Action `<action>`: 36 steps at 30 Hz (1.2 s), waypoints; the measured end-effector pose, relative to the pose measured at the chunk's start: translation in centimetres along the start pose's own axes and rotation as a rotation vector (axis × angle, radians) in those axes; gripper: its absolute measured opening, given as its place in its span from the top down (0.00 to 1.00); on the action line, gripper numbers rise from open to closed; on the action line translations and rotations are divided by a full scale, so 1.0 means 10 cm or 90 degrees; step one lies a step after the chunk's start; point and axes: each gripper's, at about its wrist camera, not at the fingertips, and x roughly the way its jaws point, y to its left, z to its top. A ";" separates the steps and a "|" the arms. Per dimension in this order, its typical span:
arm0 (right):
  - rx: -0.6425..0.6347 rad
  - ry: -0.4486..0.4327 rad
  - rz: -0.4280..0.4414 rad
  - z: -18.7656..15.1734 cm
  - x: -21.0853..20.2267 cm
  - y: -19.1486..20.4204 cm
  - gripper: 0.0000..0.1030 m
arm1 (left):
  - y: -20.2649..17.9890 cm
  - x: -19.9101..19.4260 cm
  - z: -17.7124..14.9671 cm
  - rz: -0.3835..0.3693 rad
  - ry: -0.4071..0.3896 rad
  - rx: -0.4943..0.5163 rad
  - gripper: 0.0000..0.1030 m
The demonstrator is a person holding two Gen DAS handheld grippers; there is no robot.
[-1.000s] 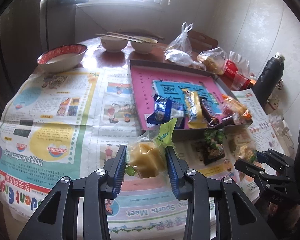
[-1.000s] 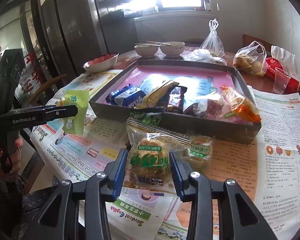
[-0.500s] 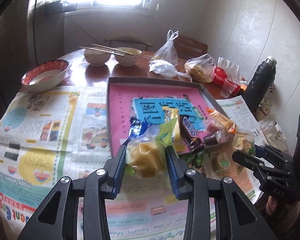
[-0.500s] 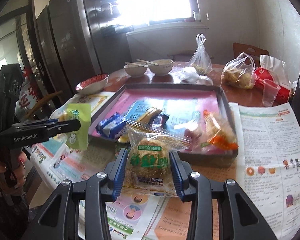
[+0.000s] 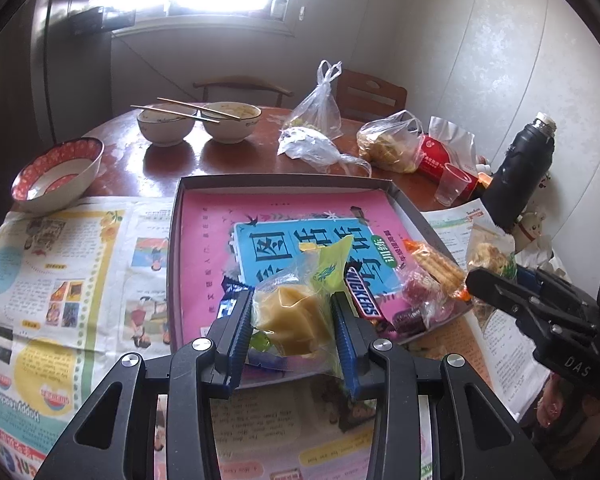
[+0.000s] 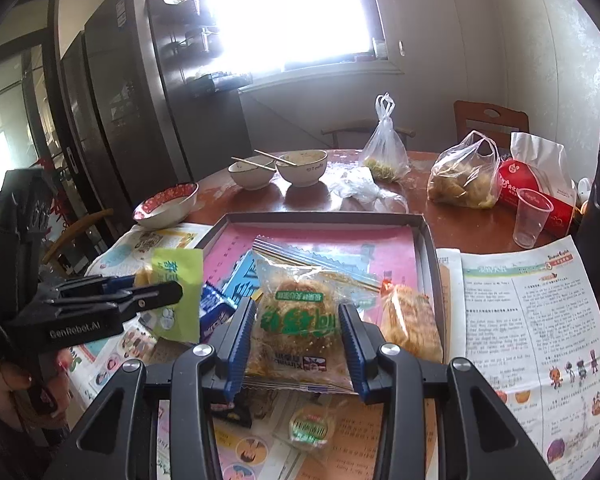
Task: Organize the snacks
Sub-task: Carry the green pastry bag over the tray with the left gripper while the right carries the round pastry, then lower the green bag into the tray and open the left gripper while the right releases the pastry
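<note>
1. Yellow cake in a clear wrapper with a green label (image 5: 296,316) sits clamped between the blue pads of the left gripper (image 5: 292,328). A second ago it hung over the newspaper; now it hovers above the near edge of the shallow grey cardboard tray with a pink liner (image 5: 204,240), beside the Snickers bar (image 5: 362,300), so release looks close
2. Right wrist view: the right gripper (image 6: 298,340) pinches a clear-bagged round brown pastry with green lettering (image 6: 296,320); it has been lifted off the paper and carried to the tray's front rim. One small green-labelled snack (image 6: 312,426) remains on the newspaper (image 6: 532,320)
</note>
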 end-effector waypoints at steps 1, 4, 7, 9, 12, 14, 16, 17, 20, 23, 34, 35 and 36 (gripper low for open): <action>0.003 0.001 0.001 0.02 0.03 -0.02 0.59 | -0.01 0.03 0.01 0.001 0.001 0.001 0.61; 0.006 0.002 0.004 0.07 0.09 -0.04 0.59 | -0.02 0.11 0.02 0.006 0.009 0.003 0.61; 0.006 0.001 0.006 0.10 0.14 -0.03 0.59 | -0.03 0.18 0.01 0.004 0.016 0.004 0.61; 0.006 0.002 0.009 0.12 0.16 -0.03 0.59 | -0.05 0.22 0.01 0.007 0.020 0.007 0.61; 0.003 0.001 0.010 0.15 0.20 -0.01 0.59 | -0.06 0.27 0.00 0.006 0.025 0.010 0.61; 0.004 0.003 0.011 0.17 0.24 -0.02 0.59 | -0.06 0.29 -0.01 0.007 0.026 0.009 0.61; 0.004 0.008 0.008 0.18 0.28 -0.02 0.59 | -0.06 0.31 -0.02 0.006 0.028 0.008 0.61; 0.005 0.012 0.007 0.18 0.31 -0.02 0.59 | -0.06 0.32 -0.02 0.005 0.029 0.008 0.61; 0.006 0.021 0.005 0.17 0.38 -0.02 0.59 | -0.06 0.34 -0.03 0.008 0.026 0.008 0.61; 0.007 0.029 0.004 0.16 0.44 -0.02 0.59 | -0.05 0.35 -0.03 0.006 0.027 0.008 0.61; 0.018 0.045 -0.002 0.10 0.55 -0.06 0.59 | -0.03 0.42 -0.05 0.003 0.037 0.003 0.61; 0.019 0.045 -0.001 0.10 0.56 -0.06 0.59 | -0.03 0.42 -0.05 0.003 0.038 0.002 0.61; 0.019 0.047 -0.001 0.10 0.57 -0.06 0.59 | -0.03 0.43 -0.05 0.002 0.038 0.003 0.61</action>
